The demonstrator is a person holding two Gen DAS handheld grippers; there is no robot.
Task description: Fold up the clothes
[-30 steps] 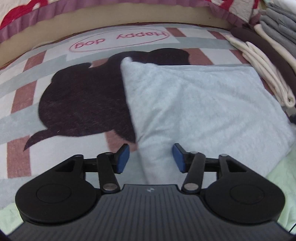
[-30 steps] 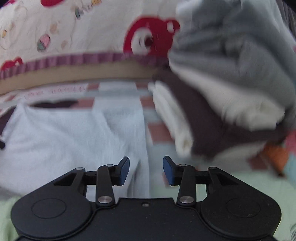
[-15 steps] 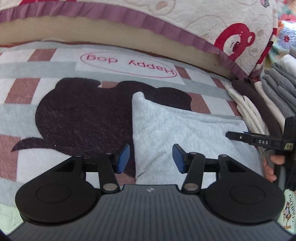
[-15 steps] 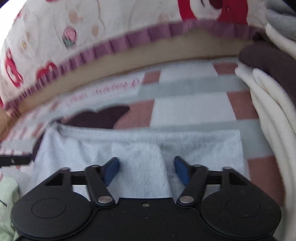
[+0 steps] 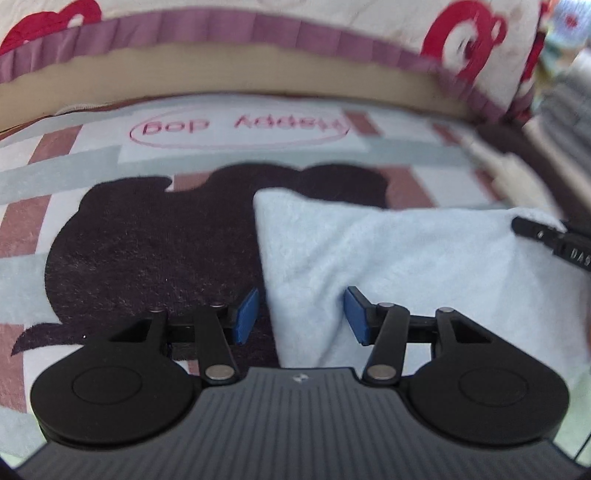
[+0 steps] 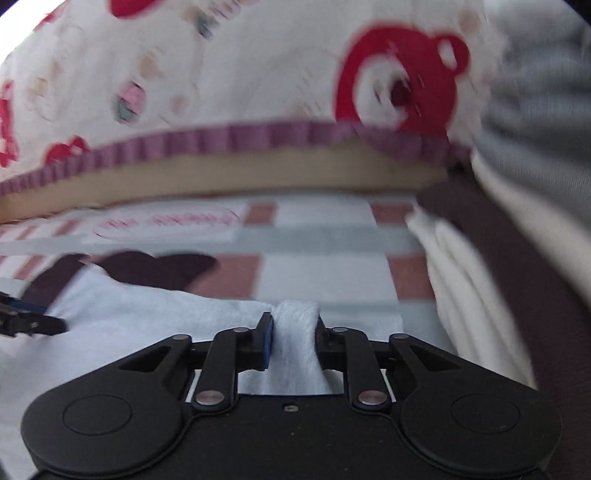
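Pinching light-blue garment [image 6: 295, 332], jaws newly closed

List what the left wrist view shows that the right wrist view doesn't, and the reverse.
Left wrist only: the left gripper open, its fingers astride the cloth's left edge, and the whole dark dog shape on the blanket.

Right wrist only: the right gripper shut on a bunched fold of the cloth, and the stack of folded clothes up close.

Both: the light blue cloth, the checked blanket, and the bear quilt.
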